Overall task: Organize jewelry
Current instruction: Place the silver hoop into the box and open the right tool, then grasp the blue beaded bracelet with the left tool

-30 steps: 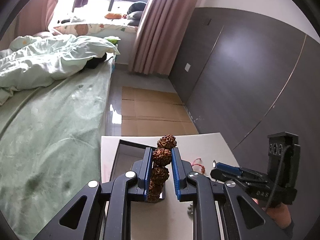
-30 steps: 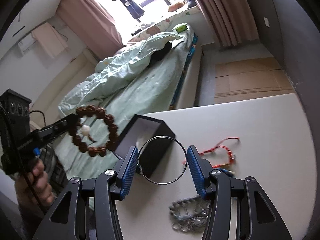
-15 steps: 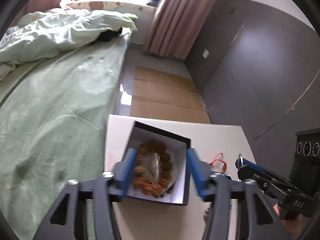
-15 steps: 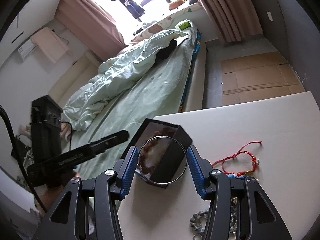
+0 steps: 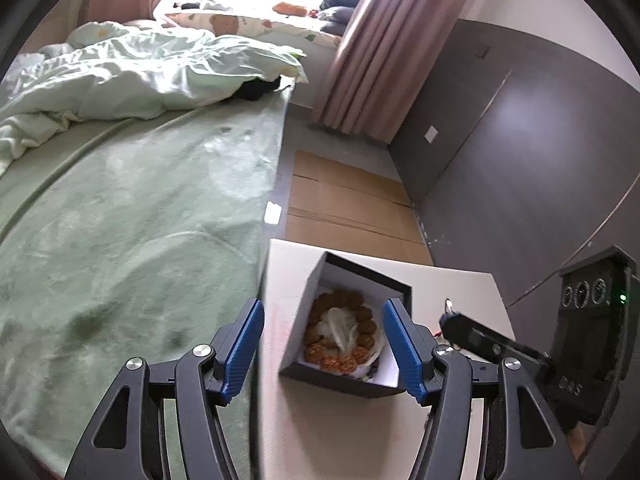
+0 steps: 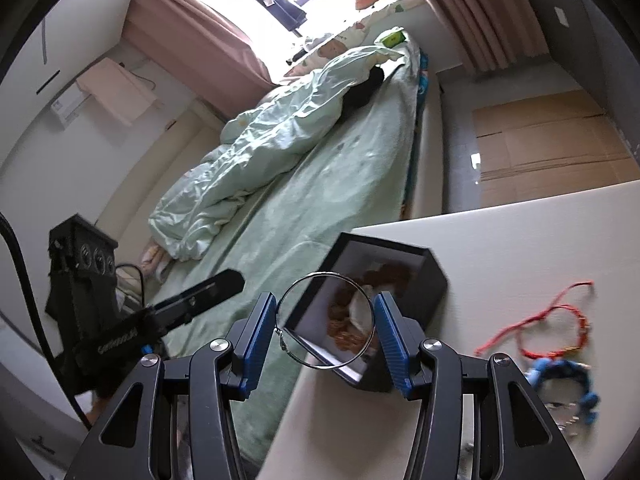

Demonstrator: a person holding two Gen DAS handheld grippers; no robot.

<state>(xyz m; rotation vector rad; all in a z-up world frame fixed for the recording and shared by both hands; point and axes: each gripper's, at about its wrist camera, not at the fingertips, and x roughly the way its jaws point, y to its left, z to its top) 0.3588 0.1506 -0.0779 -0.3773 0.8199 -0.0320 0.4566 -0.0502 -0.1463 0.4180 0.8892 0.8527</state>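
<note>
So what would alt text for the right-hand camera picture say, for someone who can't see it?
The right gripper grips a thin silver bangle between blue fingers, above an open black box holding a brown bead bracelet. A red cord bracelet lies on the white table, bed behind.

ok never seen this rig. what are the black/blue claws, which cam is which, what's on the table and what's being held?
There is no robot arm: a person holds a two-finger gripper in each hand, and each one carries a fisheye camera looking forward along its blue-padded fingers. One picture comes from the left gripper, the other from the right gripper.

The left gripper is open and empty, above a black box at the edge of a white table, beside a bed. A brown bead bracelet lies inside the box.

The right gripper is shut on a thin metal bangle, held in front of the box. Farther right on the table lie a red cord bracelet and a blue piece, too blurred to identify.
</note>
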